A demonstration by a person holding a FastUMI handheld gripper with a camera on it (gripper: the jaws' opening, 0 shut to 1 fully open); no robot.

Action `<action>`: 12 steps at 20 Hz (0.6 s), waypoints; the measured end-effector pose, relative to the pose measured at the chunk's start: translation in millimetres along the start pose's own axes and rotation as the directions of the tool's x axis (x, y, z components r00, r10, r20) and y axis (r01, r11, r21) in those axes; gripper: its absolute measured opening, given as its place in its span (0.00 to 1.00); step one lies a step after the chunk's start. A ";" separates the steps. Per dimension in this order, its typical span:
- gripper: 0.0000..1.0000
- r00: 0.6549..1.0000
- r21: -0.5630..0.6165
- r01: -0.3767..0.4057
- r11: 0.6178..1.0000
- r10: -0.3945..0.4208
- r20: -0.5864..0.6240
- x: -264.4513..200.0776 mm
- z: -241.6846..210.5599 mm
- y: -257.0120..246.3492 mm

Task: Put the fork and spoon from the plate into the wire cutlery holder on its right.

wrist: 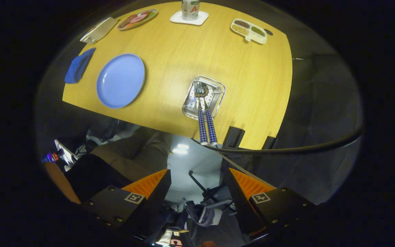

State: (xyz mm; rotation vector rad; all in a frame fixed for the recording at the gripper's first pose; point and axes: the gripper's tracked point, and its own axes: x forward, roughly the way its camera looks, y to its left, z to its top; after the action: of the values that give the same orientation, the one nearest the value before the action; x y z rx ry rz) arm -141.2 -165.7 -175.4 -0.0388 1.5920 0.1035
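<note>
The jaws of the gripper (197,192) stand apart on nothing, raised well back from the surface (183,51). Beyond them the fork (200,113) and spoon (208,115) already sit side by side in the holder (218,99), right of the bare plate (120,80). Both look light, stiff and slick; the patterned handles jutting from the holder offer the best grip, while their heads blur together inside the holder's mesh.

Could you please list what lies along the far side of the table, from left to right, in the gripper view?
Metal tray → oval dish of food → white coaster with a can → divided snack tray. The claw hangs open, well short of the table.
</note>
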 end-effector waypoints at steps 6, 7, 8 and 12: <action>0.97 0.824 0.145 -0.073 0.987 -0.023 0.567 -31.3 23.7 35.7; 0.97 0.772 0.154 -0.074 0.985 -0.041 0.634 -41.6 27.7 37.5; 0.97 0.706 0.156 -0.081 0.984 -0.054 0.706 -53.9 33.3 40.3; 0.97 0.391 0.208 -0.088 0.974 -0.159 0.907 -119.5 47.6 48.0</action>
State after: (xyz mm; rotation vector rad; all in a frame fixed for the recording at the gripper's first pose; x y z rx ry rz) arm -95.2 -118.4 -55.0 0.1491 0.4234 -0.0946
